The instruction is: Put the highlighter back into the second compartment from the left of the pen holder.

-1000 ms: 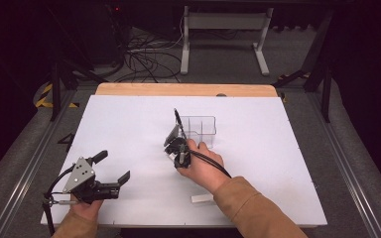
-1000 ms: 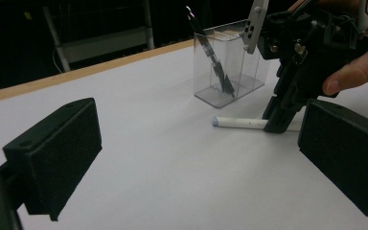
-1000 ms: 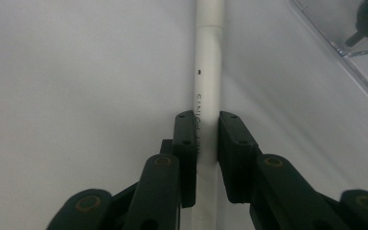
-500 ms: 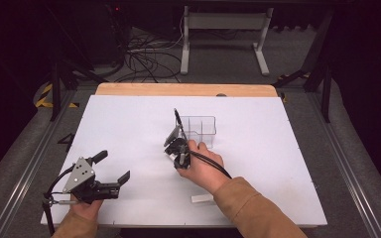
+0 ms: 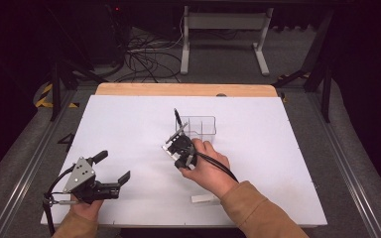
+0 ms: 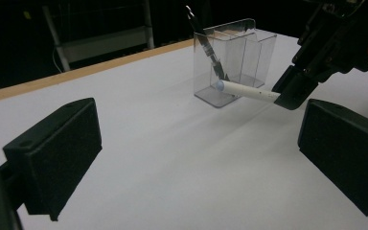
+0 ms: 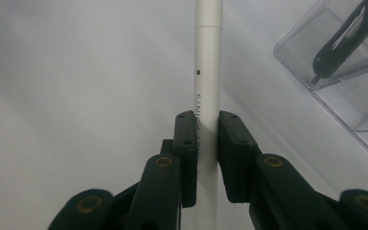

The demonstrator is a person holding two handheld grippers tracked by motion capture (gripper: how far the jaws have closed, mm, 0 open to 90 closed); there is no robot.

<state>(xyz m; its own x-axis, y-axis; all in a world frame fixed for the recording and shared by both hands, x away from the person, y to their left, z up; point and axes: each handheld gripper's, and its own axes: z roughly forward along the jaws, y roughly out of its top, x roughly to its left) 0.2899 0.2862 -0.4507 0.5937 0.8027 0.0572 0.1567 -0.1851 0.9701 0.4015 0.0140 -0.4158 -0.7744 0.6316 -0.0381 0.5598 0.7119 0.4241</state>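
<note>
White pen [image 7: 206, 96] clamped between the right hand-held gripper [image 7: 206, 139] pads.

Left hand-held gripper [image 5: 113, 167] gaping, right hand-held gripper [image 5: 178, 133] clamped

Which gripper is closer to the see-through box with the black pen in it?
The right. The right gripper, shut on a white pen, sits just beside the clear box. The left gripper waits open near the table's front left.
</note>
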